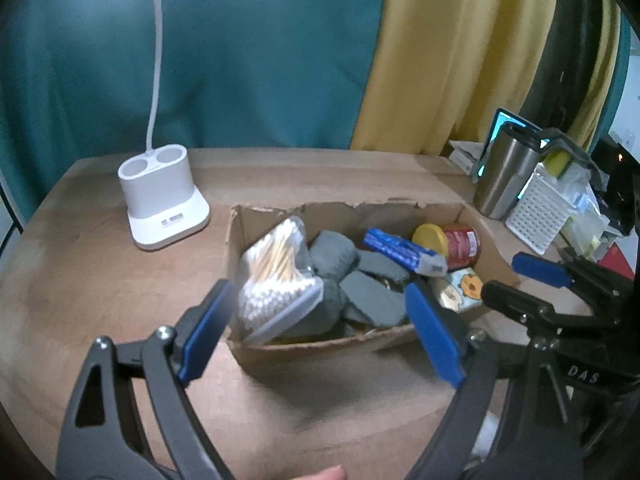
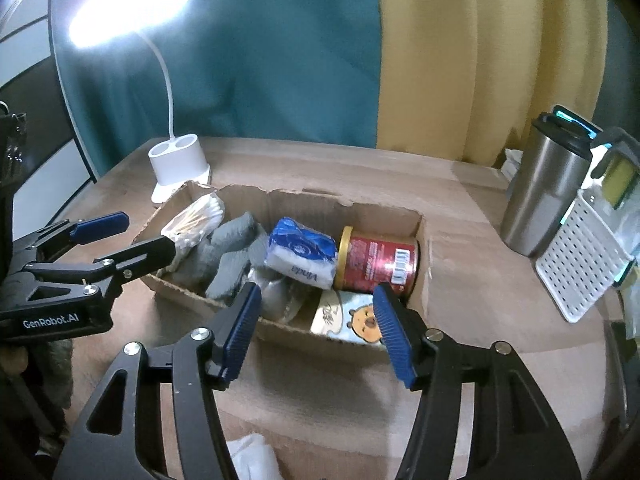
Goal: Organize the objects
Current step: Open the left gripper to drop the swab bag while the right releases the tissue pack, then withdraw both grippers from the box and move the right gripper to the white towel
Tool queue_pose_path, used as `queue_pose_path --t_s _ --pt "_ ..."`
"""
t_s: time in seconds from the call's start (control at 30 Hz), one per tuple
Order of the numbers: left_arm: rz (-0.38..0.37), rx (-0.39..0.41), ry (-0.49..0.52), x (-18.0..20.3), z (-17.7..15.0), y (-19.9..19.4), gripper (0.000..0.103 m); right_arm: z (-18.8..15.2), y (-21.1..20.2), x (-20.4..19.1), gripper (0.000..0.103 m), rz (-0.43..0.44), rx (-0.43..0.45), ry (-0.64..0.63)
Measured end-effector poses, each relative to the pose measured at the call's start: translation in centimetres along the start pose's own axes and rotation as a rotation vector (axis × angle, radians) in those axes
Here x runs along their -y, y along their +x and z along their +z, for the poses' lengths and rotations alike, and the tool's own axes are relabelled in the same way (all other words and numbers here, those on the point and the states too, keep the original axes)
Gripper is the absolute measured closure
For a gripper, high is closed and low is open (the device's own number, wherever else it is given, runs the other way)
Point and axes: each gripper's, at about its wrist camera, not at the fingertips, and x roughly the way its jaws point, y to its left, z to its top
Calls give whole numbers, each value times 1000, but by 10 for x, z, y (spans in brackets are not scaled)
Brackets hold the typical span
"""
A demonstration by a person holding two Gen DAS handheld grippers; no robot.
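Cardboard box (image 2: 224, 196) partly hides its packed items; both tools (image 1: 316, 332) (image 2: 316, 330) hang apart, empty.

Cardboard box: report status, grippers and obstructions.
Left gripper open, empty. Right gripper open, empty. Torn brown cardboard box packed: cotton swabs, red can. Nothing blocking.

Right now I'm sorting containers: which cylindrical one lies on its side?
The red can with the yellow lid, lying in the cardboard box. The steel tumbler stands upright on the table outside the box.
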Motion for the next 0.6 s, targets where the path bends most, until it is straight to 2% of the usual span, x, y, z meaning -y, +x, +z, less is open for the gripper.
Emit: queue_pose_path --t_s 0.6 --pt "-1 19 23 9 -22 -30 14 -23 -30 -4 42 -24 21 16"
